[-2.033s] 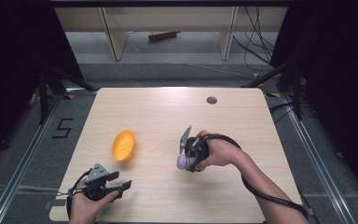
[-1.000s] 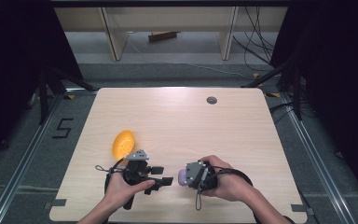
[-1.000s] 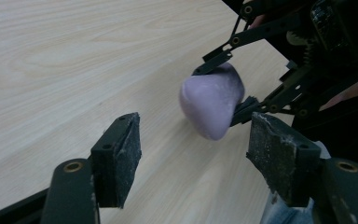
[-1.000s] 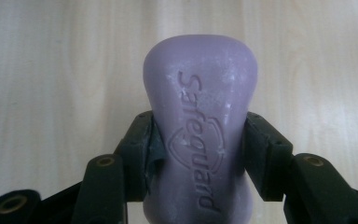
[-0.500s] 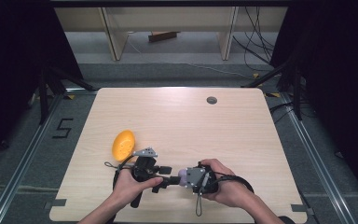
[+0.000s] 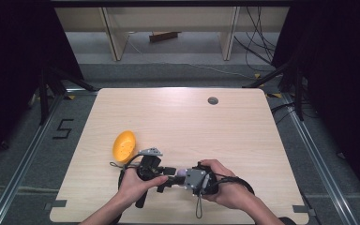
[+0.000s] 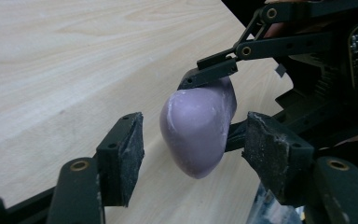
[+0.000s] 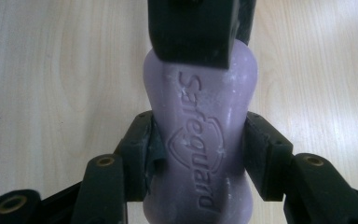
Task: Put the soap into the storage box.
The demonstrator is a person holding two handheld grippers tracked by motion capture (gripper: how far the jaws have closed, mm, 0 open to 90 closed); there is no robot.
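The purple soap bar (image 8: 200, 144) is clamped in the right gripper (image 8: 198, 154) near the table's (image 6: 243, 136) front edge, while the left gripper (image 7: 193, 149), spread apart around its free end, could knock it loose if closed off-centre on the slick surface.

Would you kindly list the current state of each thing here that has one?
purple soap bar: clamped between the right jaws, its free end between the left jaws.
right gripper: shut on the soap.
left gripper: open, jaws either side of the soap, gaps visible.
orange dish: lying on the table, tilted, hollow side showing, untouched.
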